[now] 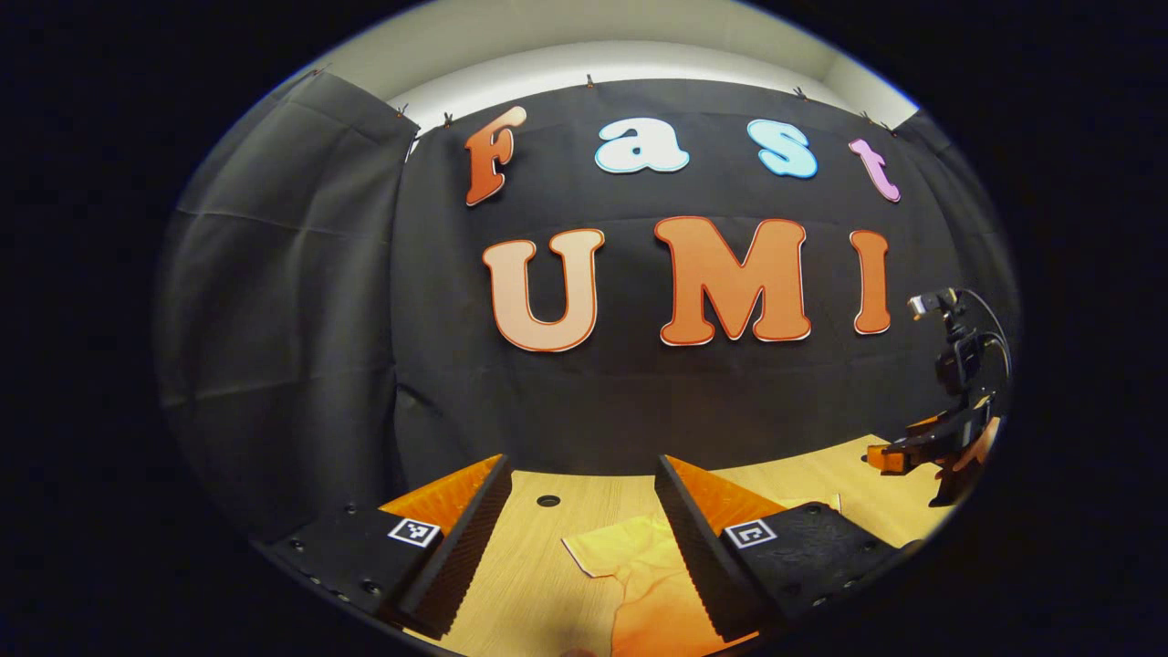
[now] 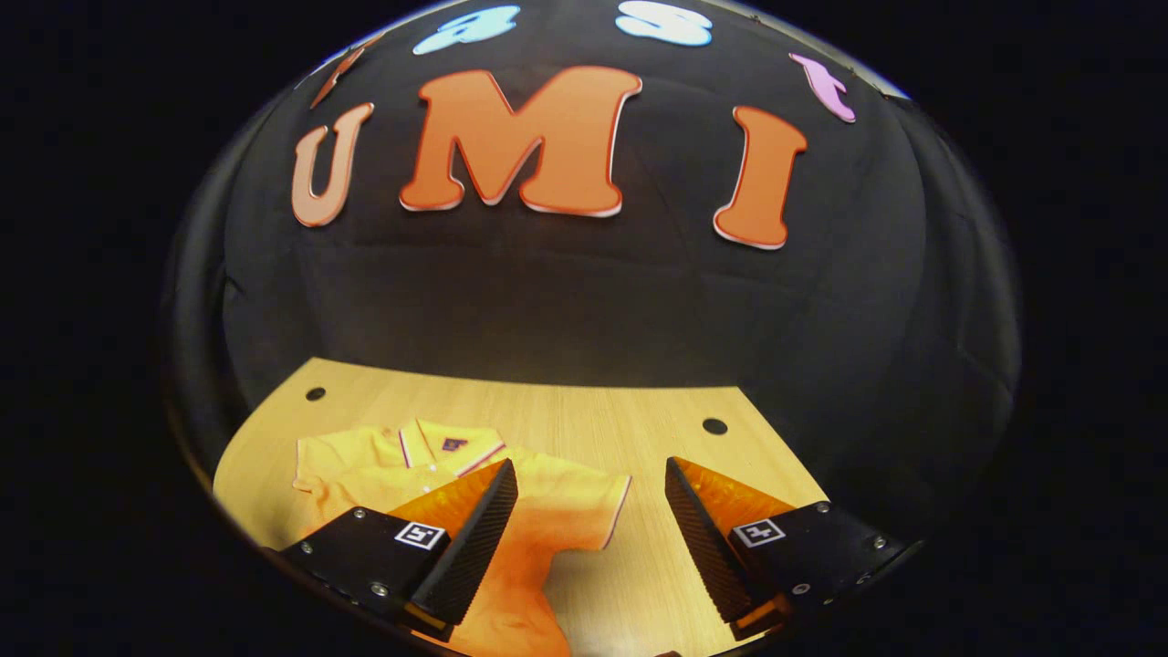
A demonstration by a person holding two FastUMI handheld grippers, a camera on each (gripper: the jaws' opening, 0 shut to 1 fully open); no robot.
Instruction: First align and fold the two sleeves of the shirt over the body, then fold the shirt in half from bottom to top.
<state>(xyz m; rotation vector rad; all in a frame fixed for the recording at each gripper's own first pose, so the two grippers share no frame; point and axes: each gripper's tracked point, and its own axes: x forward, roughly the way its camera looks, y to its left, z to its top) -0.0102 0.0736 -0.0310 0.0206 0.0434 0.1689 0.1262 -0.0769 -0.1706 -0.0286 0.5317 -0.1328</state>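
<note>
An orange polo shirt (image 2: 557, 511) with a striped collar (image 2: 452, 444) lies spread on the wooden table (image 2: 584, 411). In the right gripper view its right-hand sleeve (image 2: 593, 506) sticks out between my fingers. My right gripper (image 2: 589, 464) hovers open above that sleeve and touches nothing. In the left gripper view a sleeve end of the shirt (image 1: 630, 566) lies between the fingers of my left gripper (image 1: 580, 459), which is open and held above the cloth. The right gripper (image 1: 922, 452) also shows at the far right, above the table.
The pale wooden table (image 1: 547, 566) has small round holes (image 2: 714, 425) (image 1: 548, 500) near its back edge. Black cloth walls stand close behind the table and on both sides. Bare wood lies to the right of the shirt in the right gripper view.
</note>
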